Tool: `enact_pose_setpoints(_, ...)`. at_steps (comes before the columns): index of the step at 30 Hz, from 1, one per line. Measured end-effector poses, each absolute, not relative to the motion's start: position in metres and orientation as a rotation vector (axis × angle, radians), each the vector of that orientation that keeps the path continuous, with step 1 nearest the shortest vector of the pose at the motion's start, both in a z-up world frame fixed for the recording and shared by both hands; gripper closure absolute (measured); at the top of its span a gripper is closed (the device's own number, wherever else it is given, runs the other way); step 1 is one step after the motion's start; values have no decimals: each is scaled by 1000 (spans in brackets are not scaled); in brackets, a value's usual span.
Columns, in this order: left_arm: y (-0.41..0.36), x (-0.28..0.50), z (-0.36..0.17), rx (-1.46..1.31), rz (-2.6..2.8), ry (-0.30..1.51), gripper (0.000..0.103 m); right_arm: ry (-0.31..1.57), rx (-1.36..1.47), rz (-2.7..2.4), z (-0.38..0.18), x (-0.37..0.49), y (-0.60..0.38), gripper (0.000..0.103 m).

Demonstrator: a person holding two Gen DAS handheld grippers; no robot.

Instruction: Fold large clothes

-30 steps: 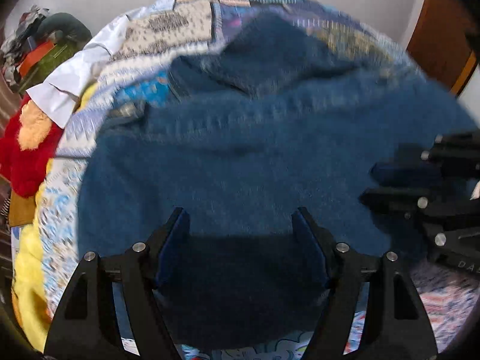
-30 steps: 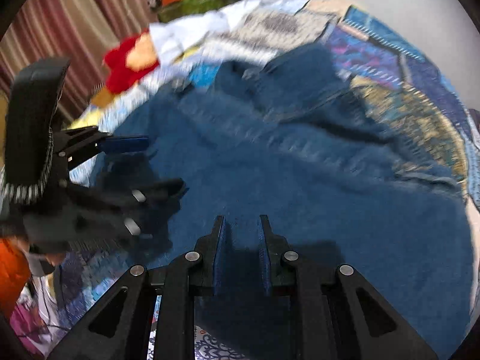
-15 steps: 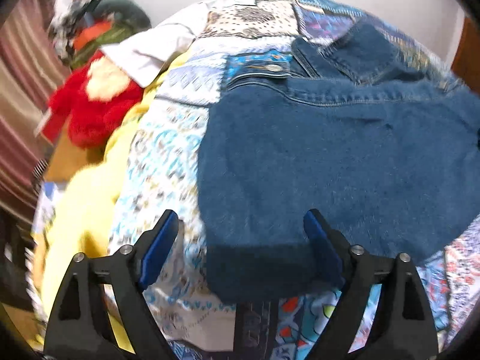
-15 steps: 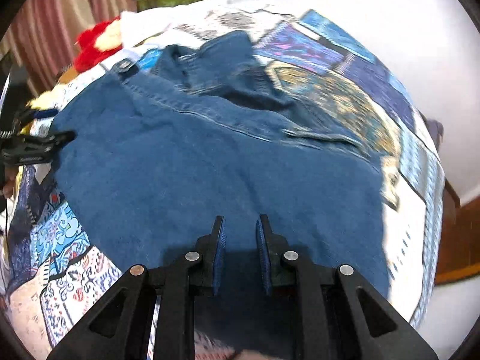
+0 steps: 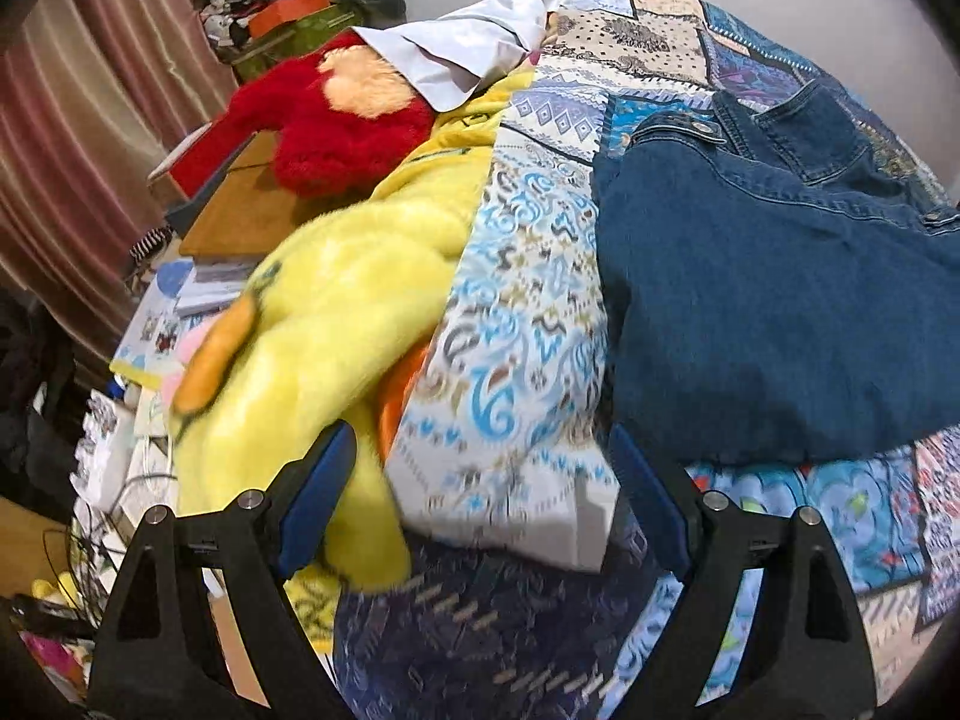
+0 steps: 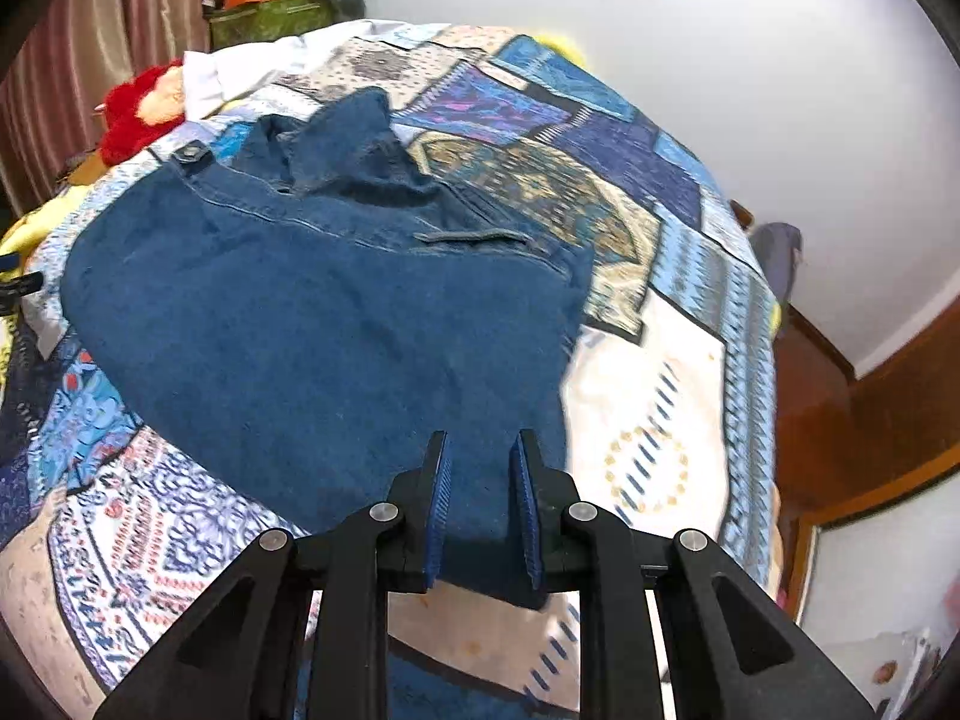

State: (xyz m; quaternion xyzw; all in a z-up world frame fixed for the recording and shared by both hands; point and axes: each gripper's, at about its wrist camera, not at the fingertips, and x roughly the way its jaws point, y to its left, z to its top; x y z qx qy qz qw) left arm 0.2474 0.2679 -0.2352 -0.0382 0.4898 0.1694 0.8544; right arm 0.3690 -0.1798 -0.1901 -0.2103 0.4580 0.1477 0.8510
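Denim jacket (image 6: 312,324) lies folded flat on the patchwork bedspread (image 6: 648,420), its near hem running between the fingers (image 6: 435,510) of the right gripper (image 6: 480,510). Those fingers have just been opening a little; a narrow gap shows and the pads no longer appear to press the cloth. The left gripper (image 5: 486,510) stands spread wide and empty over the bed's edge, with the jacket's corner (image 5: 750,300) just beside it. A yellow plush toy (image 5: 336,312) and red plush toy (image 5: 336,132) crowd that side. Risk: denim is heavy, and a snagged hem on withdrawal would drag the fold open.
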Motion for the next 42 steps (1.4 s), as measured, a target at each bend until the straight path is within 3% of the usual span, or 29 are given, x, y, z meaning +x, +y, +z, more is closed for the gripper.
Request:
enact_pose_setpoints(1,267,242,-235,-93,352,1030,16,958,-446,287,-190,369,-183,73)
enact_pose_setpoints(3,266,235,-234,-115,340,1025,16,902,-475,180,-186,366,-193,20)
enact_pose_setpoints(4,264,231,-233,-131,335,1020,16,874,-482,158,-183,364,-198,17)
enact_pose_setpoints(12,258,219,-234,-417,259,990,16,843,-419,174,-157,343,-221,16)
enact_pose_setpoints(20,229,250,-250,-614,121,1010,16,822,-248,351,-142,344,-181,15)
enact_pose_setpoints(31,222,305,-305,-941,-14,1036,15,1013,-157,498,-211,378,-116,13)
enact_pose_setpoints(37,222,330,-319,-1011,39,1029,17,976,-286,504,-227,371,-104,10)
enact_pose_setpoints(38,222,334,-319,-1017,59,1023,19,974,-302,507,-227,370,-102,10)
enact_pose_setpoints(42,215,342,-312,-976,164,994,47,980,-278,516,-225,370,-107,10)
